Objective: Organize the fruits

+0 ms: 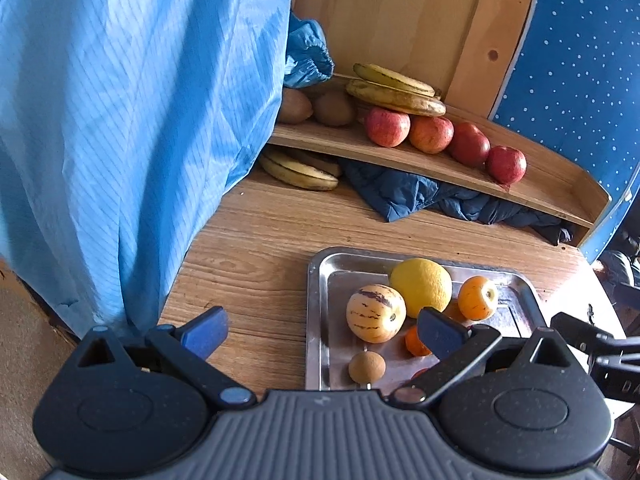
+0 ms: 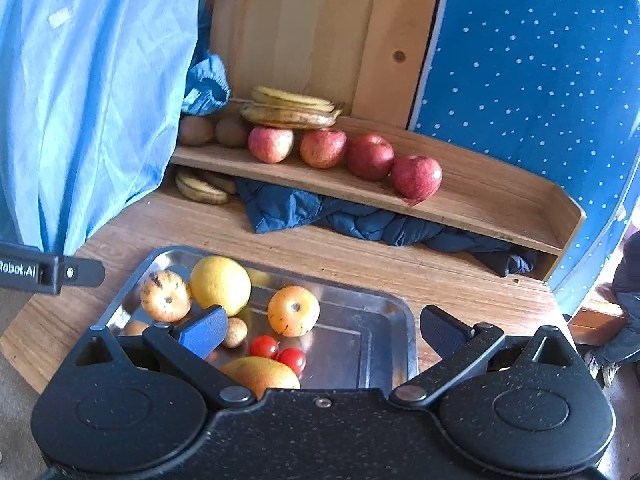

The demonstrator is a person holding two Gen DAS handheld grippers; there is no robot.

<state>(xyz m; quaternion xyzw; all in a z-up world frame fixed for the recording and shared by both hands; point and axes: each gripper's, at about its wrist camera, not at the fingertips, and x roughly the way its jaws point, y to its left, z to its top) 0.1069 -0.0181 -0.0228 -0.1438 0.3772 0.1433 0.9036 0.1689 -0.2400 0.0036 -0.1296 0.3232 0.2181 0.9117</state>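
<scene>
Left wrist view: the left gripper (image 1: 322,330) is spread wide and holds nothing; its left blue pad hangs over bare wood of the tabletop (image 1: 256,248), its right pad over the steel tray (image 1: 318,312). The tray lies at 5 o'clock from the frame's centre and carries a striped pepino melon (image 1: 375,313), a yellow citrus fruit (image 1: 421,285) touching it at its 1 o'clock, an orange persimmon-like fruit (image 1: 477,297) just beside the citrus at 3 o'clock, and a small brown round fruit (image 1: 367,367) at the melon's 6 o'clock. At 12 o'clock a wooden shelf (image 1: 440,168) bears 4 red apples (image 1: 444,142) in a row, bananas (image 1: 394,92) stacked on the leftmost apples, and 2 kiwis (image 1: 316,107) at their 9 o'clock. More bananas lie under the shelf beside a dark blue quilted cloth (image 1: 420,196). A light blue striped garment (image 1: 132,128) fills the left half. The other gripper's black body shows at 4 o'clock.

Right wrist view: the right gripper (image 2: 322,330) is likewise wide apart and empty, poised above the tray, its left pad over the fruit, its right pad past the tray's right rim. Between the fingers lie 2 cherry tomatoes (image 2: 278,352), a mango (image 2: 260,374) at 6 o'clock partly hidden by the gripper body, and a small brown fruit touching the left pad's edge. On the black bar at 9 o'clock, white lettering reads "Robot.AI" (image 2: 18,269), its start cut off by the frame.
</scene>
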